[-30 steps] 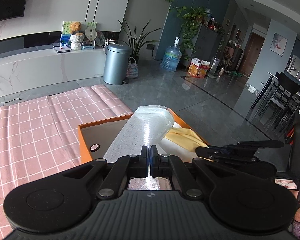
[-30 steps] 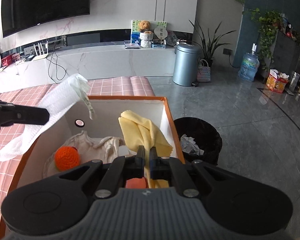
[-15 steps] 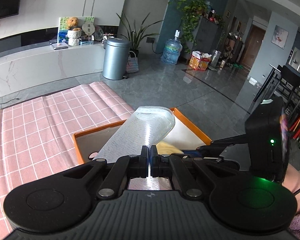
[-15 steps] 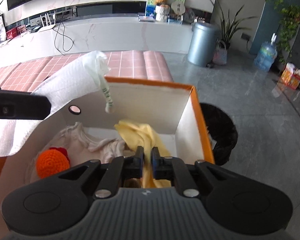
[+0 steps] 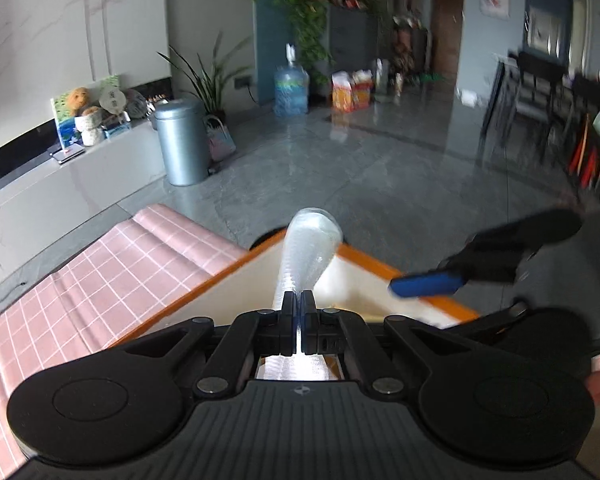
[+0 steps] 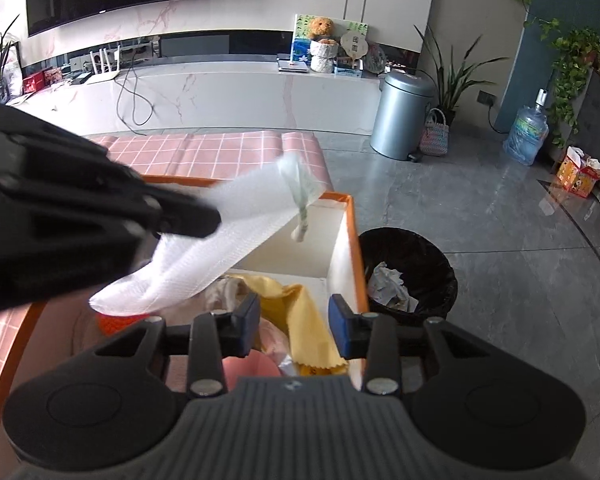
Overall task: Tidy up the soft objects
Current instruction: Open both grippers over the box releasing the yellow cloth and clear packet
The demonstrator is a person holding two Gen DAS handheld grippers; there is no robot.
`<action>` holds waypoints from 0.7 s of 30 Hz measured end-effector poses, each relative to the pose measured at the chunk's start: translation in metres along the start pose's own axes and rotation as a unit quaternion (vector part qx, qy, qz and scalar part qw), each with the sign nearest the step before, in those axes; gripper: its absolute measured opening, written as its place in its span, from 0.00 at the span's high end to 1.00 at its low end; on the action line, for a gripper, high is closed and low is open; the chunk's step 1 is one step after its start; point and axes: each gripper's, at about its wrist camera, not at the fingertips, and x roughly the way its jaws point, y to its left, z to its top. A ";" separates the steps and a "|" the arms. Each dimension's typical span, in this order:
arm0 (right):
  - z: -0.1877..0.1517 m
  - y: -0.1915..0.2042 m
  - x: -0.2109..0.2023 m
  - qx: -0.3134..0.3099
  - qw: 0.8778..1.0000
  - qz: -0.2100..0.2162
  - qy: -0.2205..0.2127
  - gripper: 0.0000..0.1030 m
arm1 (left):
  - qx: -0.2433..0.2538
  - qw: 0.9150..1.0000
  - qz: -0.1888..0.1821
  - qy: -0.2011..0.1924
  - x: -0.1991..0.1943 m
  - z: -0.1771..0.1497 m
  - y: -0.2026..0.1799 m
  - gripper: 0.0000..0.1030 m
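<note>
A pink checked tablecloth (image 6: 204, 148) covers the table, and on its end sits an orange-rimmed box (image 6: 350, 216) with white walls, already holding a yellow cloth (image 6: 300, 316), a beige fabric heap and an orange knitted piece (image 6: 116, 322). A black waste bin (image 6: 410, 276) stands on the floor just beside the box at about 3 o'clock.

The left gripper (image 5: 299, 320), fingers pressed together, pinches a white mesh cloth (image 6: 220, 248) near its middle. In the right wrist view the cloth's long axis runs from 8 o'clock, where the loose end sags over the box, up toward 2 o'clock, where a rolled tip with a greenish band (image 6: 300, 200) points at the box's far corner. In the left wrist view the same cloth (image 5: 308, 252) stands straight out toward 12 o'clock over the box's rim.

The right gripper (image 6: 294, 326) hangs over the box's near end, its blue-padded jaws opening, the yellow cloth lying below and between them with no pad pressing on it.

The white cloth hangs above the box interior, at roughly 10 o'clock from the right fingers; the left hand, already holding it, is plainly the nearer one for setting it down
</note>
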 end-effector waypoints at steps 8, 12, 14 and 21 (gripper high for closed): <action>-0.004 0.001 0.006 0.003 1.000 0.006 0.007 0.63 | -0.019 0.999 0.019 0.032 0.021 -0.011 0.014 0.84; -0.003 0.005 0.007 0.000 1.000 0.008 0.011 0.62 | -0.026 0.999 0.029 0.027 0.018 -0.012 0.018 0.54; -0.002 0.007 0.004 -0.002 1.000 0.007 0.010 0.60 | -0.028 0.999 0.029 0.020 0.014 -0.011 0.019 0.48; 0.003 0.010 -0.015 -0.003 1.000 -0.005 -0.009 0.41 | -0.051 0.998 0.040 -0.019 -0.014 -0.006 0.023 0.24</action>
